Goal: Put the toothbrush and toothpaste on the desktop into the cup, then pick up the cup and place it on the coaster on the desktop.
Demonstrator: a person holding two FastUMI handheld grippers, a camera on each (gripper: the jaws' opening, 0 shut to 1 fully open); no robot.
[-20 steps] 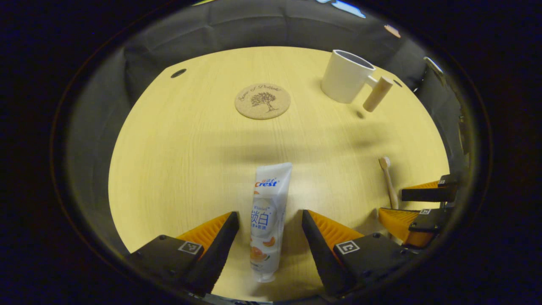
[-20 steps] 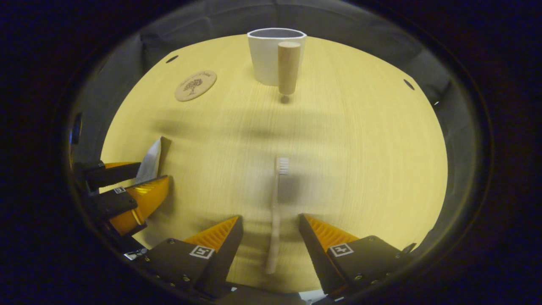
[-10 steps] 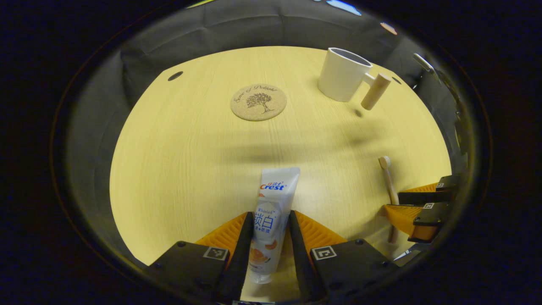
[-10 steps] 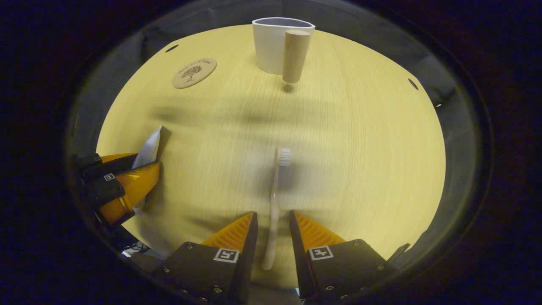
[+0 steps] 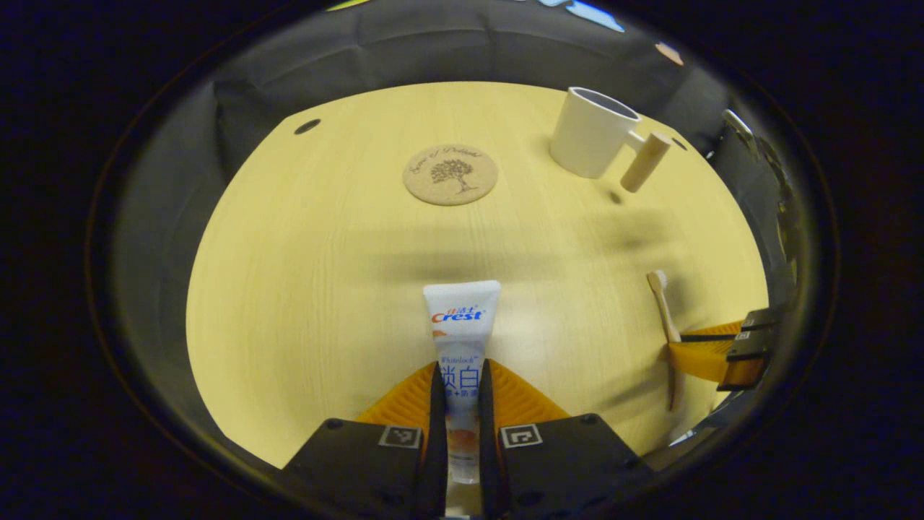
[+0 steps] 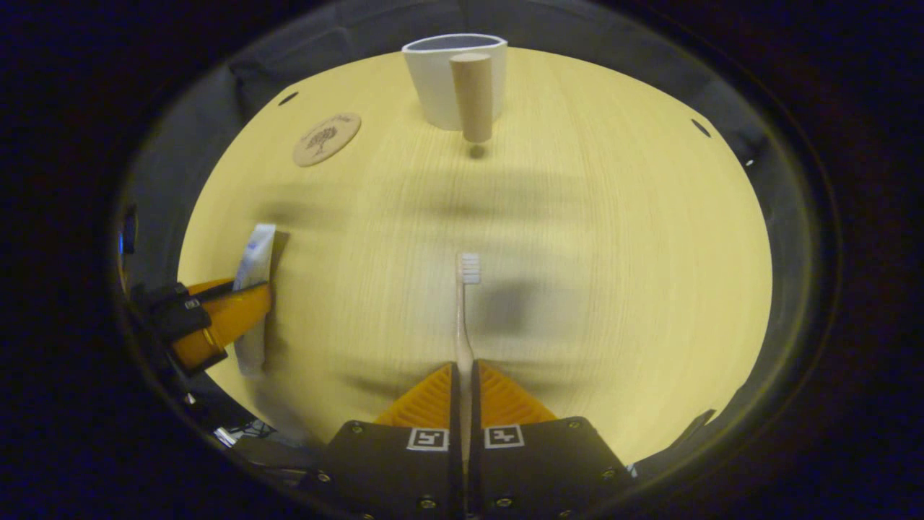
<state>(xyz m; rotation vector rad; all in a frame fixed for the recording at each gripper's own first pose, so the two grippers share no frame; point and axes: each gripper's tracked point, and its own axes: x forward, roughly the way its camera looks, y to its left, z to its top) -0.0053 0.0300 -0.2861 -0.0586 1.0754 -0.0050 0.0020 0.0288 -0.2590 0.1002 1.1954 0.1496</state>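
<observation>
**Both items pinched, lift and carry to the cup comes next**

The left gripper [image 5: 458, 404] has its jaws pinching the toothpaste [image 5: 460, 339] low on the tube, with the flat crimped end sticking out ahead of the jaws. The right gripper [image 6: 463, 401] has its jaws pressed onto the toothbrush [image 6: 464, 318] at the handle, the bristle head pointing straight ahead of them. Both items look close to the surface [image 5: 325, 253], so the step in hand reads as securing the grasp before lifting.

To do it well, lift each item clear of the surface before swinging toward the cup [image 6: 440, 83], which stands far ahead of the right jaws and ahead and to the right of the left jaws. Its wooden handle [image 6: 472, 94] faces the right gripper, so come in over the rim, not from the side. Tip each item upright above the opening and release one at a time, so the two grippers do not crowd each other.

Both grippers are held low and nearly level, pointing forward side by side. The coaster [image 5: 450, 174] lies ahead of the left jaws, well apart from the cup.
</observation>
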